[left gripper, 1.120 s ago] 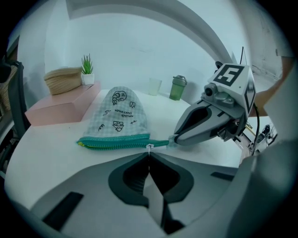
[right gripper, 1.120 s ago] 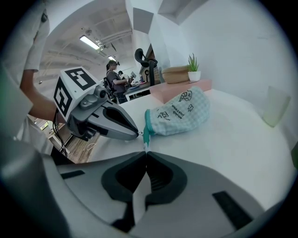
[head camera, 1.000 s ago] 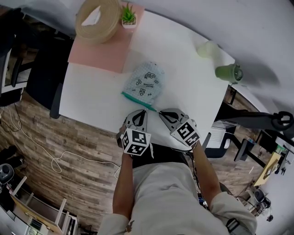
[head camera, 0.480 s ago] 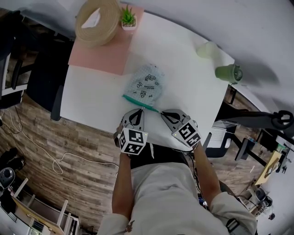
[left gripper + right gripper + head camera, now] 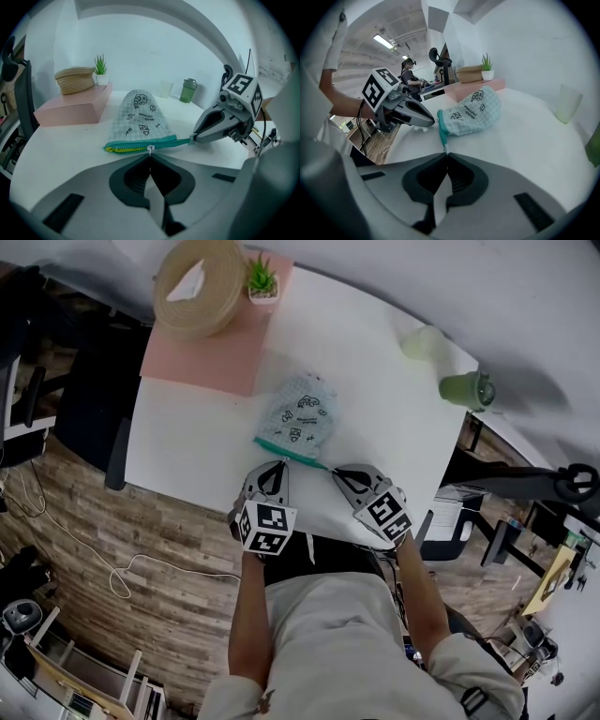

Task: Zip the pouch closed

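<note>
A pale checked pouch [image 5: 302, 413] with cartoon prints lies on the white table [image 5: 187, 442], its teal zipper [image 5: 291, 453] along the near edge. My left gripper [image 5: 283, 462] is shut on the small white zipper pull [image 5: 150, 149], partway along the zipper. Left of the pull the zipper gapes and shows yellow lining [image 5: 117, 149]; right of it the teeth are joined. My right gripper [image 5: 336, 470] is shut on the zipper's end tab [image 5: 444, 146] at the pouch's right corner. In the left gripper view the right gripper [image 5: 193, 139] pinches that corner.
A pink box [image 5: 211, 348] at the table's far left carries a woven basket [image 5: 199, 282] and a small potted plant [image 5: 262, 276]. A translucent cup [image 5: 422, 340] and a green tumbler [image 5: 466, 387] stand far right. The table's near edge lies just under both grippers.
My left gripper has slid leftward along the zipper with the pull, lengthening the closed stretch. The right gripper has stayed at the zipper's end.
</note>
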The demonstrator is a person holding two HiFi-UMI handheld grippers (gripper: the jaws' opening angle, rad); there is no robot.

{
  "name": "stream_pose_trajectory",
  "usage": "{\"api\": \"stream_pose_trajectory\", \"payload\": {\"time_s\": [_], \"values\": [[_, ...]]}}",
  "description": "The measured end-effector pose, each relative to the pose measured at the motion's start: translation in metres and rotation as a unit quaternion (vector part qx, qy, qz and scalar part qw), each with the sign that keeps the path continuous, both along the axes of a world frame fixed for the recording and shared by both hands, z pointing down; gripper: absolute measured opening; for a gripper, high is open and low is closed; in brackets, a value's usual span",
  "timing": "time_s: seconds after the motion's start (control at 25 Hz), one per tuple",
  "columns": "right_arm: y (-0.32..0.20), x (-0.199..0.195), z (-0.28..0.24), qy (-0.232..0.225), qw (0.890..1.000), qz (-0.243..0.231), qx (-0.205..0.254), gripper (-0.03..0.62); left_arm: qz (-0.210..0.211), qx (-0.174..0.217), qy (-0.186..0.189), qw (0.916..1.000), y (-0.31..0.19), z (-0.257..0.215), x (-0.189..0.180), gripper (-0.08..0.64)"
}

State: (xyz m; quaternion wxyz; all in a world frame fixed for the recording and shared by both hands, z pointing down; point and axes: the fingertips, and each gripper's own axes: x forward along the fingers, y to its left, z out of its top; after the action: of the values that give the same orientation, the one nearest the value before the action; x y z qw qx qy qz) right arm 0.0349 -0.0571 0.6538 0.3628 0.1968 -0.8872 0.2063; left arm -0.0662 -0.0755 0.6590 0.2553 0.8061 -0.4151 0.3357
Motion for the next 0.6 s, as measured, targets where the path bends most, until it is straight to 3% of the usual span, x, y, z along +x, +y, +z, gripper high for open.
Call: {"api": "stream_pose_trajectory", "payload": {"time_s": [0.6], "values": [[-0.004,0.001,0.002,0.009,1.000,0.016,-0.002,0.003,-0.007,-0.004,-0.006,0.9999,-0.011,0.003,-0.024,-0.003]]}}
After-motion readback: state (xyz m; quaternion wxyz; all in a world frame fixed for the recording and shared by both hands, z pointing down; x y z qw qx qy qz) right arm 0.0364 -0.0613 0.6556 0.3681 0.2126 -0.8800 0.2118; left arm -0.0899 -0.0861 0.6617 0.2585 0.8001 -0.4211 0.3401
